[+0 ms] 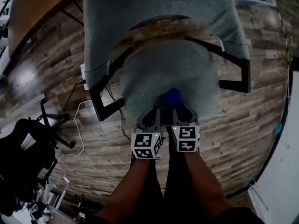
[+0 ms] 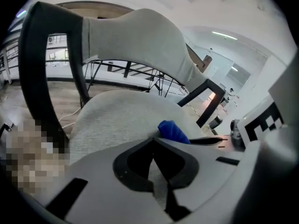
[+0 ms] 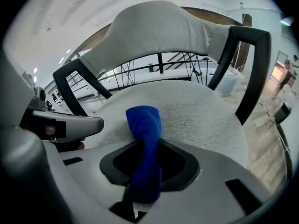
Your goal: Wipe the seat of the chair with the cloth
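Cloth (image 1: 173,97) clenched in right tool (image 1: 182,114) over seat (image 1: 168,66) front, left tool (image 2: 153,142) closed empty alongside

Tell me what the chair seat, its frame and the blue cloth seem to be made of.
The round grey chair seat looks like woven fabric upholstery, matte, with a fine ribbed weave. The black angular chair frame looks like painted metal or plastic; smooth thin bars leave that open. The blue cloth looks soft, perhaps microfibre: fuzzy and bunched.

seat (image 1: 168,71): grey, rounded
cloth (image 1: 173,97): blue, on seat's near edge
left hand-held gripper (image 1: 154,113): just beside right hand-held gripper (image 1: 179,111)
right tip: at cloth
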{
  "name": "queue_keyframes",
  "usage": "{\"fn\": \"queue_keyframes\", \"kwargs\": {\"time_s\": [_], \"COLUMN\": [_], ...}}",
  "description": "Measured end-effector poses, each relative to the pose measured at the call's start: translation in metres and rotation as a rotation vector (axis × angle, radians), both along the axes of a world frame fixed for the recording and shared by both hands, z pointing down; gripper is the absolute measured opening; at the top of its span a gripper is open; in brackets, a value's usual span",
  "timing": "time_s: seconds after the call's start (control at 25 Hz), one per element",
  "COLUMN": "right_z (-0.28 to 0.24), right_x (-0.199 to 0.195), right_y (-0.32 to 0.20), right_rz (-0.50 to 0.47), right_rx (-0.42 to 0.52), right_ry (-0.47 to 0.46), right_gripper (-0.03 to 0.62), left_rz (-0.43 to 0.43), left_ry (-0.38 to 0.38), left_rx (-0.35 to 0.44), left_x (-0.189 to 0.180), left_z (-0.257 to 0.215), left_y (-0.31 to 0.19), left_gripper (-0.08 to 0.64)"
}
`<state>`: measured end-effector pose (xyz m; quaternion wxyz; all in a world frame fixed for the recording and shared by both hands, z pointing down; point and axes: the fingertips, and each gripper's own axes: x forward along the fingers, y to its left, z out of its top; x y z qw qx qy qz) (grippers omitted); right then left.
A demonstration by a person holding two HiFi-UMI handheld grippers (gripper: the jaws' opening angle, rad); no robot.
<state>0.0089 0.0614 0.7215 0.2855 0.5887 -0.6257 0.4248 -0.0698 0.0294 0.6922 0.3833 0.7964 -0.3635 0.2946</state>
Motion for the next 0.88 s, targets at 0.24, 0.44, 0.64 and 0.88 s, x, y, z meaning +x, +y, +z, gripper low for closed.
{"fn": "queue_keyframes", "kwargs": {"time_s": [0.24, 0.44, 0.64, 0.88], "right_z": [0.0, 0.0, -0.002, 0.0], "right_x": [0.04, 0.073, 0.101, 0.133], "right_y": [0.011, 0.02, 0.028, 0.041], "right_rz": [0.069, 0.126, 0.169, 0.215], "right_rx": [-0.004, -0.007, -0.008, -0.018], "right_ry": [0.03, 0.059, 0.089, 0.12], "right_gripper": [0.103, 0.103, 0.103, 0.103], "left_rz": [0.085, 0.146, 0.203, 0.245], "left_ry": [0.013, 0.039, 0.059, 0.051], "left_rx": [0.003, 0.016, 0.031, 0.028], "left_x": [0.04, 0.072, 0.097, 0.111], "left_z": [0.0, -0.007, -0.015, -0.013], "left_y": [0.008, 0.007, 0.009, 0.013], "left_gripper": [0.003, 0.003, 0.003, 0.003]}}
